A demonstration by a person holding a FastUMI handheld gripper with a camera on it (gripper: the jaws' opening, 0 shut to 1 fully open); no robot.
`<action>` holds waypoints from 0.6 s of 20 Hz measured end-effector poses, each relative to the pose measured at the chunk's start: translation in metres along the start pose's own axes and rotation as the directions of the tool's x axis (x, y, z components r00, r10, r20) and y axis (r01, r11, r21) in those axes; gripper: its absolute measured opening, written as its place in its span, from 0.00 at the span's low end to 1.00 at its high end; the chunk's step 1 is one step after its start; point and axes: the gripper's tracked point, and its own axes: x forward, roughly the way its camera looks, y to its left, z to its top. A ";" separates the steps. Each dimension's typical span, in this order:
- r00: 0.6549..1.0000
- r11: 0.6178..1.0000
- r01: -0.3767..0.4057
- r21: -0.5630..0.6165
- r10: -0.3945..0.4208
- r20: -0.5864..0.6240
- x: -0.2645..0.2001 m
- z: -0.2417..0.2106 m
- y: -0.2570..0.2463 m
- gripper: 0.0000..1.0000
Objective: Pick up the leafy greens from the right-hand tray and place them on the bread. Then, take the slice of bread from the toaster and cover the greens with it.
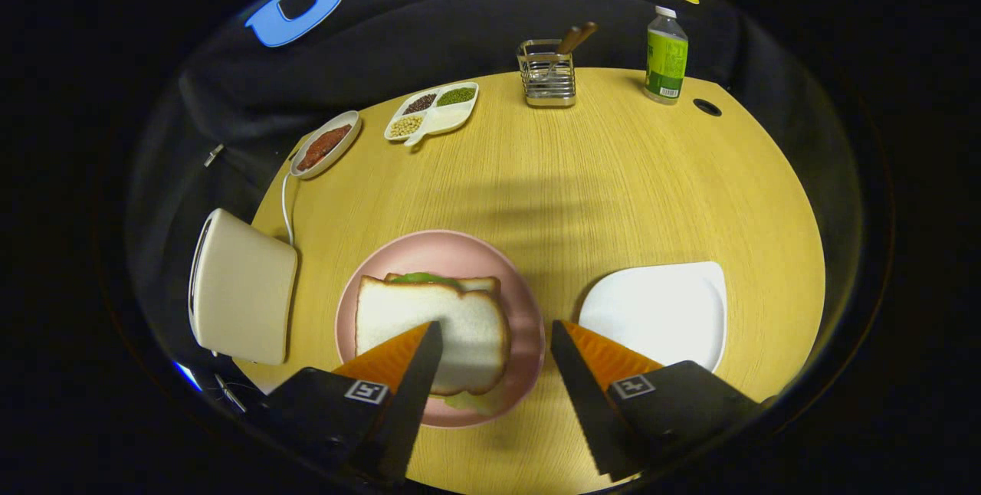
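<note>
Bread [429, 330] covers greens [424, 278] on pink plate [529, 311]; tool [496, 338] open above.

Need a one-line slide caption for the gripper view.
Open gripper above the finished sandwich: top bread slice covering greens on pink plate, toaster beside it.

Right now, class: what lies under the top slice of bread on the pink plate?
Under the top slice, leafy greens and another slice peek out; their middles are covered. The gripper is open above.
</note>
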 end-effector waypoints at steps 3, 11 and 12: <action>0.997 1.000 -0.009 0.002 0.009 0.080 -0.025 0.016 0.003 0.99; 0.926 0.997 -0.050 -0.054 0.067 0.372 -0.138 0.068 0.034 0.98; 0.905 0.997 -0.047 -0.065 0.070 0.419 -0.158 0.077 0.038 0.98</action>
